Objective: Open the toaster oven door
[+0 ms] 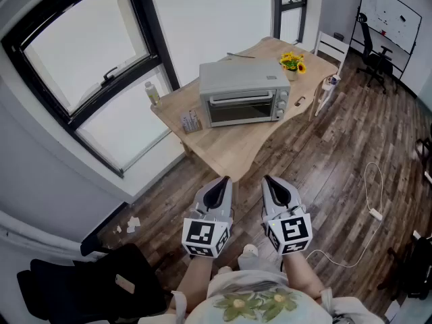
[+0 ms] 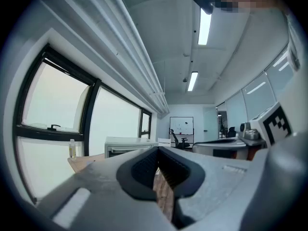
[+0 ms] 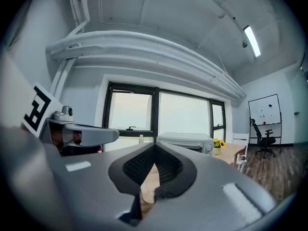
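Observation:
A silver toaster oven [image 1: 243, 96] stands on a light wooden table [image 1: 233, 147], its glass door closed with the handle bar along the top. It shows small and far off in the left gripper view [image 2: 129, 145] and the right gripper view [image 3: 185, 142]. My left gripper [image 1: 217, 189] and right gripper [image 1: 275, 189] are held side by side near my body, well short of the table, pointing level toward it. Both are shut with nothing between the jaws. Each gripper is seen from the other's camera.
On the table are a clear bottle [image 1: 152, 93], a small box [image 1: 191, 121] left of the oven and a pot of yellow flowers [image 1: 293, 63]. A white chair [image 1: 329, 49], an office chair [image 1: 372, 56] and a white cable [image 1: 372, 194] are on the wooden floor. A black bag [image 1: 101, 282] lies by my feet.

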